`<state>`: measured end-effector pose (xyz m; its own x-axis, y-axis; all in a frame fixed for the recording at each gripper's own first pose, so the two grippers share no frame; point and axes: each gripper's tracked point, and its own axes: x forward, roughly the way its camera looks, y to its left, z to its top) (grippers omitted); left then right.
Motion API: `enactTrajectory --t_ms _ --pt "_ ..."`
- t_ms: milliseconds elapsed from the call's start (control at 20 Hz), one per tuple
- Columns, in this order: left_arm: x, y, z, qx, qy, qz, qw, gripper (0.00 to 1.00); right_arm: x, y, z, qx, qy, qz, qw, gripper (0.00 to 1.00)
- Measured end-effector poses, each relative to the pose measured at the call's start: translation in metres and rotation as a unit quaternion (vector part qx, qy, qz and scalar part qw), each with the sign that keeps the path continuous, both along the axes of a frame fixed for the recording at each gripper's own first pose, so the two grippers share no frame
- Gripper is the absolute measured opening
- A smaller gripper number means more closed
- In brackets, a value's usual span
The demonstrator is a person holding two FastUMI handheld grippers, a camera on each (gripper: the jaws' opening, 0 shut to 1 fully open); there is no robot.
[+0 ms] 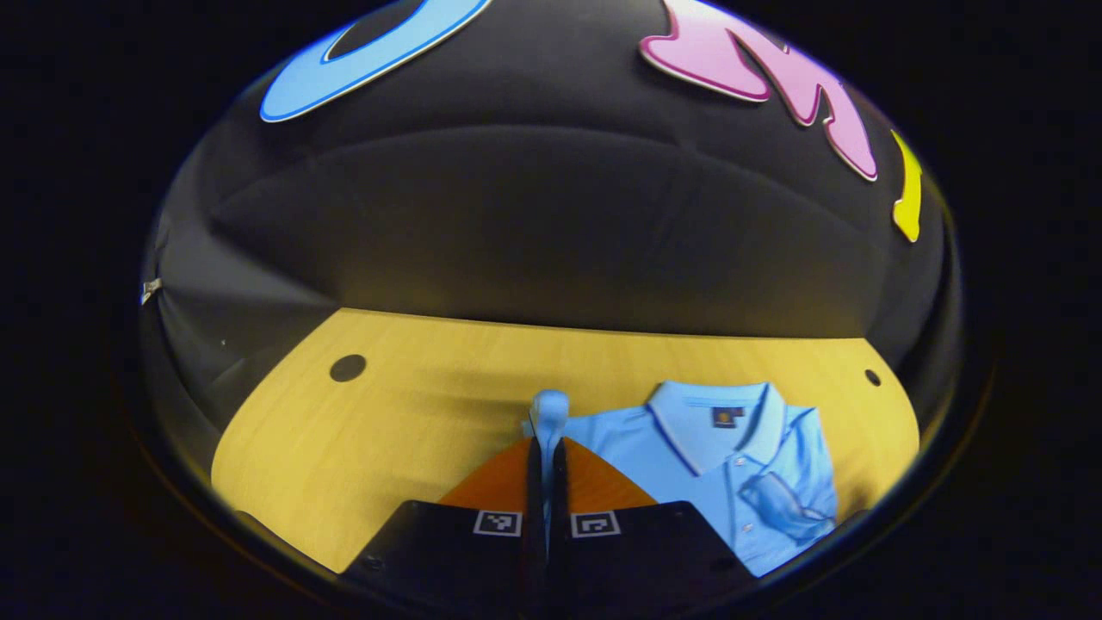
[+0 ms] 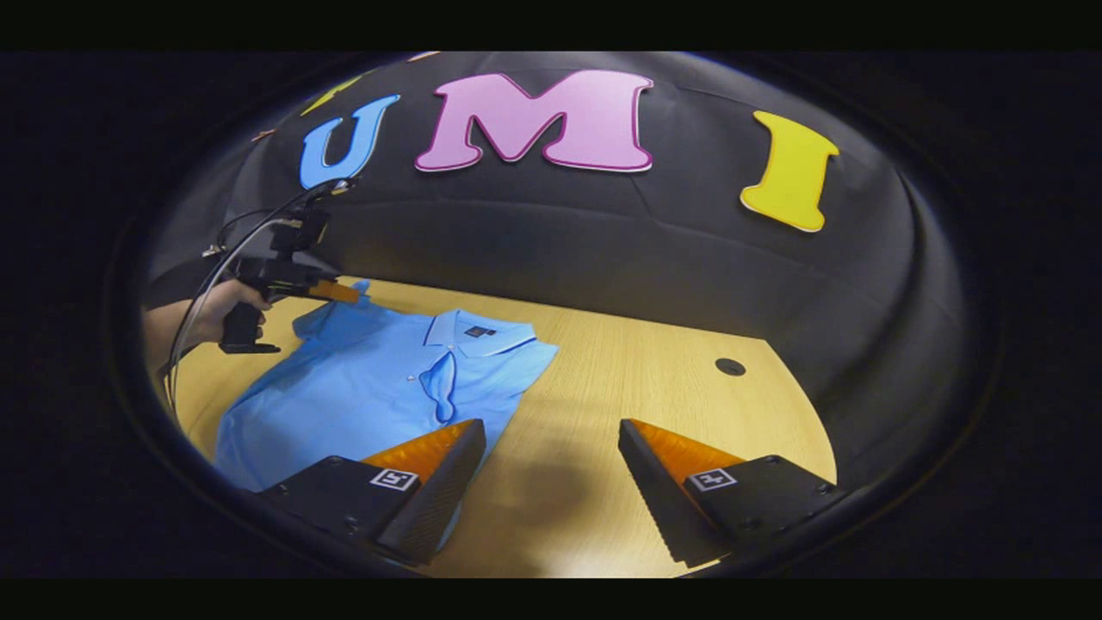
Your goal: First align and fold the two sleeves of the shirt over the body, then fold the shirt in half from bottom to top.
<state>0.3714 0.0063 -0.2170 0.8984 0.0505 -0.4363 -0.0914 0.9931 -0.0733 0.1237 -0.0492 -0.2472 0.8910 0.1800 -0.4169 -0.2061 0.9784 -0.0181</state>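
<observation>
Right gripper [image 2: 551,448] hangs wide open above the wooden table [image 2: 603,379], beside a blue shirt [image 2: 362,387] lying flat, while a hand [image 2: 215,310] holds the left gripper [image 2: 349,293] pinching its far sleeve.

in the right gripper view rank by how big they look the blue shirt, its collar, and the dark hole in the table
1. blue shirt, by far the largest.
2. collar.
3. dark hole, smallest.
The hole lies about as far off as the collar, so this order looks safe.

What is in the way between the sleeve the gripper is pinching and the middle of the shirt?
Nothing visible. The left gripper is shut on the sleeve, and the shirt body beside it lies flat and bare on the table. The right gripper hangs open off to the other side.
</observation>
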Motion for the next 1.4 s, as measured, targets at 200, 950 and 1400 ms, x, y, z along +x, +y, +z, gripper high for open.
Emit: enactTrajectory --t_ms 200,950,1400 --pt "-0.011 -0.058 -0.004 -0.045 0.016 -0.037 0.998 0.07 -0.013 0.009 -0.013 0.015 0.014 0.008 1.0 0.97" --pt "-0.129 -0.108 -0.007 -0.051 0.016 -0.106 0.993 0.97 -0.078 0.037 -0.016 0.064 0.04 -0.001 0.997 0.98" --pt "-0.295 -0.043 -0.019 -0.009 0.039 -0.06 0.997 0.98 -0.161 0.068 -0.022 0.069 0.076 -0.015 0.995 0.98"
